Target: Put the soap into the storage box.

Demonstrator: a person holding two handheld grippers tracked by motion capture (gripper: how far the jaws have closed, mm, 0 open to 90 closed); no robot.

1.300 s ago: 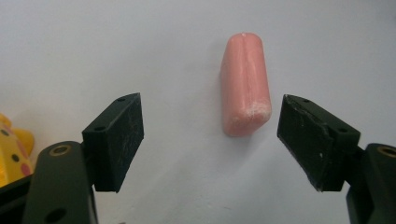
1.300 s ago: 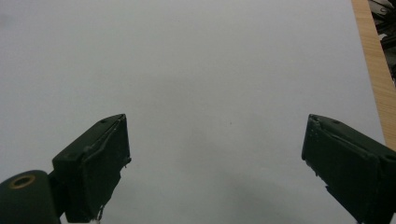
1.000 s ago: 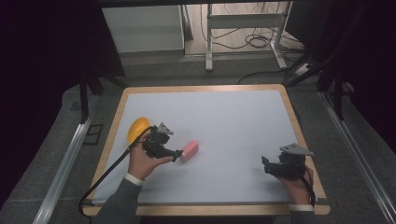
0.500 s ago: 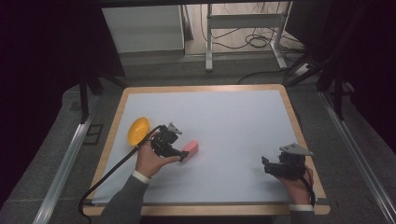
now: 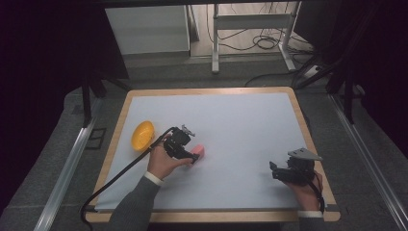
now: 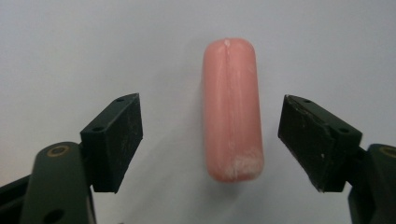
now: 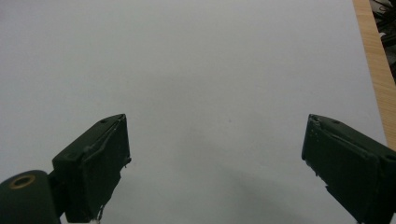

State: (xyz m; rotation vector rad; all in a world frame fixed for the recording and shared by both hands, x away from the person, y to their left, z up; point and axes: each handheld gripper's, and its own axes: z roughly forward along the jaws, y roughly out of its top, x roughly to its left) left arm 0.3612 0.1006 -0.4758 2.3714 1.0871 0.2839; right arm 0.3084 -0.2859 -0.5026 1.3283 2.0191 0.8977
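A pink sausage-shaped piece [image 6: 231, 109] lies on the white table sheet [image 5: 231, 125]; the high view shows that same pink piece [image 5: 198, 152] at centre left. My left gripper [image 5: 191, 158] hovers right over it, open, one jaw on each side of the piece with a gap to both. In the left gripper view the left gripper [image 6: 210, 140] straddles the near half of the piece. My right gripper [image 5: 274, 172] rests open near the table's right front, and in its own view the right gripper [image 7: 215, 163] holds nothing.
A yellow bowl [image 5: 143, 134] sits by the table's left edge, just left of my left hand. The wooden table rim [image 5: 312, 144] runs close beside my right gripper. Cables and metal frame legs stand on the floor beyond the far edge.
My left gripper has moved right and slightly forward, from beside the yellow bowl to directly over the pink piece. The right gripper has stayed put.
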